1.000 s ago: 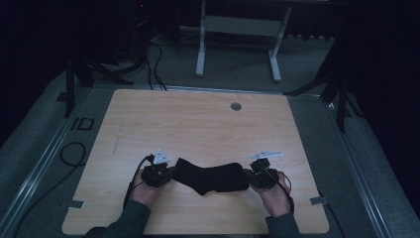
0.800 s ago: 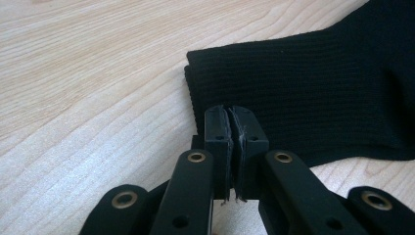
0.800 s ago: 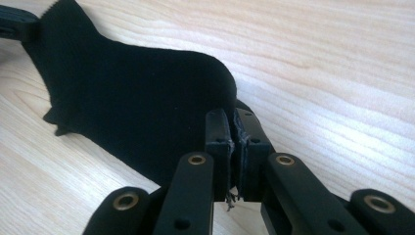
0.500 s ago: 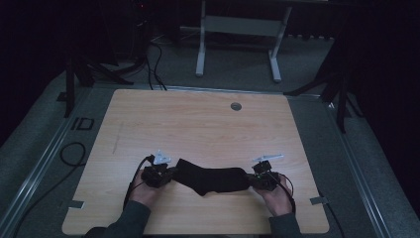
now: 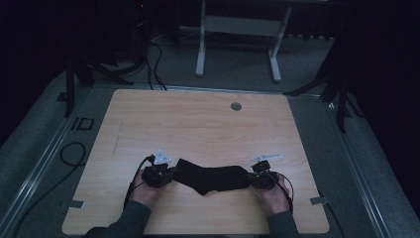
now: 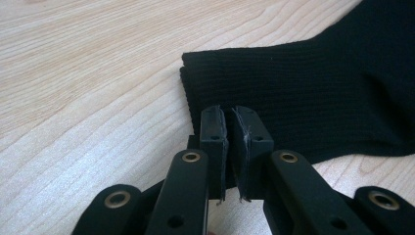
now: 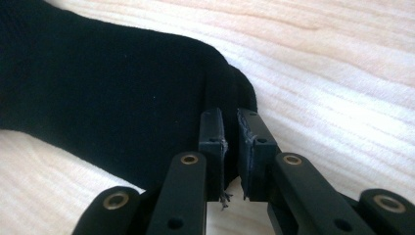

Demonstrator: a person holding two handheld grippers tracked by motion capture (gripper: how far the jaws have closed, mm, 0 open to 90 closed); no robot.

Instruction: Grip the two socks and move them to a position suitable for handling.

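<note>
Bare table (image 5: pixel 198 124) beyond the sock (image 5: pixel 213 178), grommet (image 5: pixel 236 106) aside.

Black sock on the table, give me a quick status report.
Left hand-held gripper shut on sock cuff; right hand-held gripper shut on toe. Sock flat on table. Nothing in the way.

Wooden table (image 5: pixel 198 129), round grommet (image 5: pixel 236 106) — metal stand (image 5: pixel 237 29) behind

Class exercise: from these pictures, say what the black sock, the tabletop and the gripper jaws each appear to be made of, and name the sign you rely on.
Black sock: knitted fabric, matte; fine ribbing shows at its cuff end. Tabletop: pale wood or wood-look laminate, smooth with slight sheen; grain lines run across it, and which of the two cannot be told. Jaws of the left gripper: probably hard black plastic, matte, with brass-coloured rivets.
</note>
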